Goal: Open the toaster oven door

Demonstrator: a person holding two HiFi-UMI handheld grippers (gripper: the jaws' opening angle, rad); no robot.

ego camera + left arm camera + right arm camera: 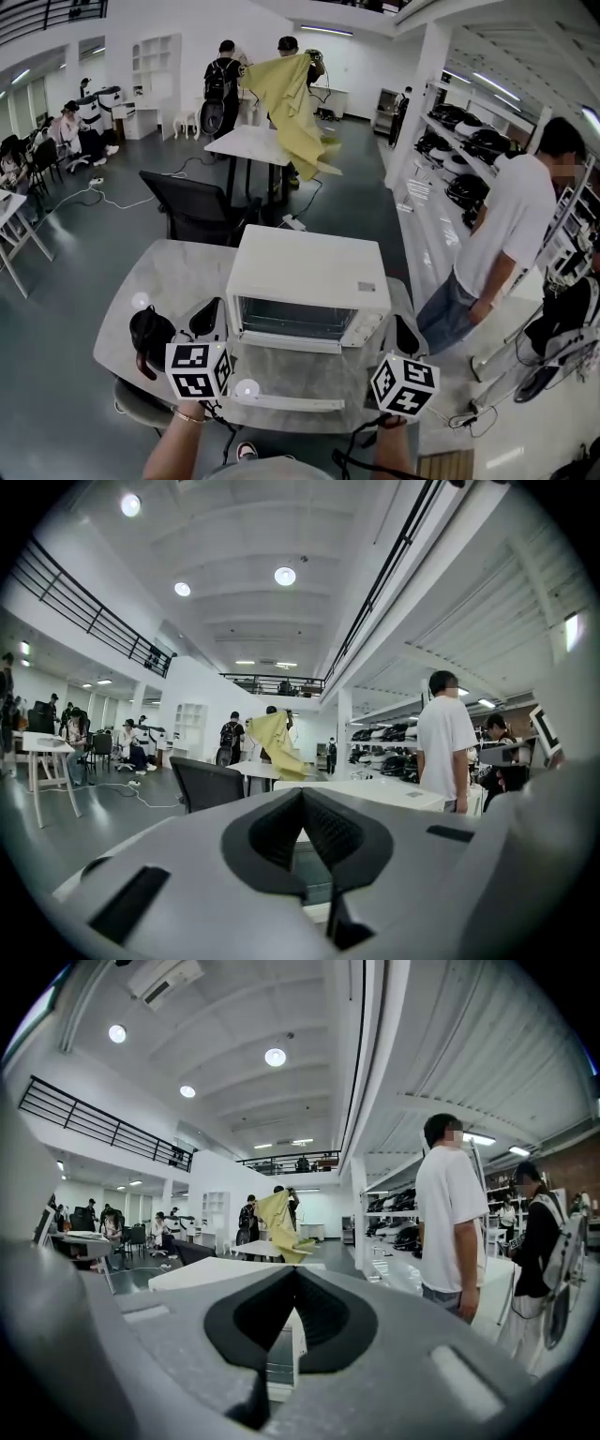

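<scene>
Claws: left claw (206, 321) and right claw (406, 336) are both sitting closed with nothing between the jaws. In each gripper view the dark pads are meeting at the tip, left (302, 794) and right (295, 1271).

Oven (309, 272) is sitting mid-counter (169, 281), front facing the person. Door (295, 373) is lying dropped flat, with its handle (291, 403) at the near edge and the cavity exposed. Judging from that, the task is looking done.

Why the pose:
- One claw is hovering at each side of the lowered door, level with the oven's front corners, both pointing forward and touching nothing.
- Neither is near the handle.
- Reads as a parked, hands-off stance that is keeping the door's swing path free.

View differences:
- Head view is the only one showing the door down, the handle and the open cavity. It is not resolving the jaw gaps; the tips are showing only as dark shapes ahead of the marker cubes.
- Left gripper view is settling that claw's jaw state. Of the oven it is showing only the white top (375, 794) and a sliver of the front through the pad notch.
- Right gripper view is doing the same for its own claw, with the oven top (216, 1274) off to the left.
- Neither gripper view is showing the door.
- Both are showing a bystander (450, 1222) in a white shirt standing to the right, well clear of the counter.
</scene>
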